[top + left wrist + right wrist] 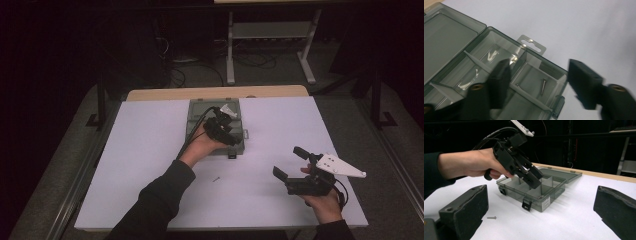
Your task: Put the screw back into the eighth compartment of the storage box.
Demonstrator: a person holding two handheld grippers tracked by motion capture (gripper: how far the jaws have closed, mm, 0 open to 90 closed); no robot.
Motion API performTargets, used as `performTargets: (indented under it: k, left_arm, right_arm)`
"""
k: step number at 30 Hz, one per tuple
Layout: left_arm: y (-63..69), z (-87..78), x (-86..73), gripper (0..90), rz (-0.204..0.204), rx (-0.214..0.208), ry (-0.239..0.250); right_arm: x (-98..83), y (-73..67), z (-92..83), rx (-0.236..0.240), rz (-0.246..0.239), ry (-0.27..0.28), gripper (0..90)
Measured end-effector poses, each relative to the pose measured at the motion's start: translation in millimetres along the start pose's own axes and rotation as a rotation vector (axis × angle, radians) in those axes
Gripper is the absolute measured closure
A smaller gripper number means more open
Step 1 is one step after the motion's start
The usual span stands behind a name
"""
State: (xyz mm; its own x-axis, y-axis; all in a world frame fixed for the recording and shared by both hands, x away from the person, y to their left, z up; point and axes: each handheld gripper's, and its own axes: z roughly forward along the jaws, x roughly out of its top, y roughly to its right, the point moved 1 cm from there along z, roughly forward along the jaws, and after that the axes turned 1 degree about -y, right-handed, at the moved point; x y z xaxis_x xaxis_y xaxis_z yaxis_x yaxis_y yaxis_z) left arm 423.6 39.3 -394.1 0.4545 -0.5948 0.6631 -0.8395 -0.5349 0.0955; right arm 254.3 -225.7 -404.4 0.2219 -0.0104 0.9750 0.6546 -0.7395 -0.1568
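A smoky grey compartment box (197,112) lies open at the table's middle back, its lid (446,37) folded flat. My left gripper (231,137) hangs open just above the box's near-right compartments, jaws pointing down and holding nothing. One screw (543,86) lies in the compartment between those jaws. The box (541,202) and the left gripper (537,180) above it also appear in the right gripper view. My right gripper (288,161) is wide open and empty over the table's right front. A loose screw (216,179) rests on the white tabletop, near my right gripper's left jaw (491,217).
The white tabletop (145,150) has a wooden strip (215,93) along its far edge. Dark floor, cables and a table frame (270,45) lie beyond. The box has latches on its front wall (526,205) and a hang tab (531,45) on one side.
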Motion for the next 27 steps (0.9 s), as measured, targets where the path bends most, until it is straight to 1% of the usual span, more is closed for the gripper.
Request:
performTargets:
  k: [1,2,3,4,7,8,10,15,16,17,19,21,22,24,25,27]
  left_arm:
    - [0.1,-2.4,0.0,26.9,0.011,0.003,-0.008]
    - [1.1,-4.2,-0.2,21.4,0.014,-0.002,-0.007]
    - [1.8,-5.9,-0.9,15.5,0.013,-0.017,-0.013]
    - [2.4,-7.9,-1.5,11.5,0.009,-0.02,-0.018]
    - [3.3,-12.3,-3.9,2.6,0.007,-0.022,-0.012]
    - [4.0,-17.0,-7.1,1.8,0.005,-0.031,-0.004]
    - [4.8,-21.2,-10.8,0.0,0.001,-0.032,-0.002]
    - [5.8,-34.1,-19.5,0.0,0.013,-0.029,0.015]
    - [7.1,-36.7,-21.5,0.0,0.006,-0.032,0.023]
    - [8.2,-39.5,-23.8,0.0,0.008,-0.036,0.029]
    - [9.3,-46.0,-28.1,0.0,0.021,-0.034,0.018]
    - [10.0,-48.8,-30.6,0.0,0.021,-0.037,0.015]
    - [11.9,-53.2,-35.8,0.0,0.016,-0.036,0.025]
    - [13.2,-58.1,-40.6,0.0,0.014,-0.031,0.036]
    - [14.0,-60.5,-42.9,0.0,0.007,-0.035,0.043]
    - [16.4,-64.9,-47.6,0.0,0.004,-0.036,0.048]
  right_arm:
    - [0.0,0.0,-0.2,0.0,0.001,-0.001,0.0]
    - [0.0,-0.1,-0.2,0.0,0.003,-0.001,0.0]
    - [0.0,-0.1,-0.3,0.0,0.002,-0.001,0.0]
    - [0.0,-0.1,-0.4,0.0,0.003,-0.001,0.0]
    - [0.0,0.2,-0.3,0.0,0.002,0.0,0.0]
    - [0.0,0.1,-0.3,-0.001,0.002,0.0,0.0]
    - [0.0,-0.1,-0.3,-0.001,0.001,-0.002,0.0]
    - [-0.1,-0.2,0.1,-0.001,0.0,-0.001,0.0]
    - [-0.2,-0.1,0.1,-0.001,-0.001,-0.002,0.0]
    - [-0.2,-0.1,0.2,-0.001,0.0,-0.002,0.0]
    - [-0.2,-0.1,0.0,-0.003,0.001,-0.001,0.0]
    - [-0.3,0.1,0.2,-0.003,0.001,-0.003,0.0]
    - [-0.4,0.1,0.3,-0.002,0.0,-0.003,0.0]
    - [-0.3,-0.1,0.4,-0.002,0.0,-0.003,0.0]
    - [-0.3,-0.2,0.5,-0.001,-0.002,-0.002,0.0]
    - [-0.4,-0.3,0.6,-0.002,0.0,-0.005,0.0]
